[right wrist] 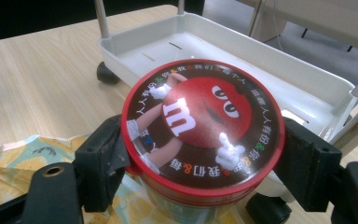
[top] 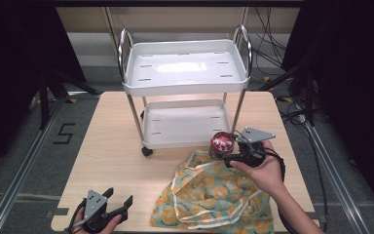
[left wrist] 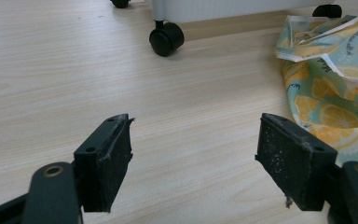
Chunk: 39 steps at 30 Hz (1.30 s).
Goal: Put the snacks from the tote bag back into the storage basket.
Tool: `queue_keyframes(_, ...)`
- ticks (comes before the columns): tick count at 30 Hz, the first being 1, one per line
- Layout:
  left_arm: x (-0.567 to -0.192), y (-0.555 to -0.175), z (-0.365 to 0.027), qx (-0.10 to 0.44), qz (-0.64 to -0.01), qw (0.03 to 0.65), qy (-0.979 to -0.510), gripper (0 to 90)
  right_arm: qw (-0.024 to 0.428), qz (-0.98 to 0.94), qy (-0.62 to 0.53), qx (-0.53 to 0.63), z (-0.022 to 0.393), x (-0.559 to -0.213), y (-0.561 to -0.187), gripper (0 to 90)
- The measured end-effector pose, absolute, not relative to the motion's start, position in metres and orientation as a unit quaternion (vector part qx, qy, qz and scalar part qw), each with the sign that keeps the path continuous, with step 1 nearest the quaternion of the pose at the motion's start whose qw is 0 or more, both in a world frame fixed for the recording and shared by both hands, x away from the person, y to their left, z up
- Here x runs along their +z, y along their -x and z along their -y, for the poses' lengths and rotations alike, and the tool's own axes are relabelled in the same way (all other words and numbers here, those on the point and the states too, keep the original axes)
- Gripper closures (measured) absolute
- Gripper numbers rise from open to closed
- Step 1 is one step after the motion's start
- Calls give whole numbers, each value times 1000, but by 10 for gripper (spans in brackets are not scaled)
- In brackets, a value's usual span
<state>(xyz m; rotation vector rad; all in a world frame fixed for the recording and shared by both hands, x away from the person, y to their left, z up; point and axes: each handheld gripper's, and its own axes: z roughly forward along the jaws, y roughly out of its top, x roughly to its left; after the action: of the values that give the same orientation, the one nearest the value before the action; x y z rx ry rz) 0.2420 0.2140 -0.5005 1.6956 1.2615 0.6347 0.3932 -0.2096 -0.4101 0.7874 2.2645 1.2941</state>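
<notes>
Right gripper view shows the right gripper (right wrist: pixel 200 154) with its fingers (right wrist: pixel 100 161) clamped on either side of the red-lidded candy jar (right wrist: pixel 203 123) (a cartoon figure on its lid), above the lemon-print cloth bag (right wrist: pixel 18 161). Beyond the fingers stands the white cart (right wrist: pixel 303 74). Over bare desk (left wrist: pixel 51 70), the left gripper (left wrist: pixel 196 158) has its fingers spread wide, holding nothing.

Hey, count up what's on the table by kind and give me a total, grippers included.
Carts: 1, white cart
Jars: 1, red-lidded jar
Bags: 1, lemon-print cloth bag
Grippers: 2, left gripper, right gripper
Total: 5
</notes>
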Motion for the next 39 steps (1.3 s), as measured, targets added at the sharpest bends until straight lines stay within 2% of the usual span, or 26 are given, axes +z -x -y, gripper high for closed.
queue_keyframes(39, -500, -242, -214, 259, -510, 455, -683, 257, 210, -816, -281, 459, 203, -406, -405, 260)
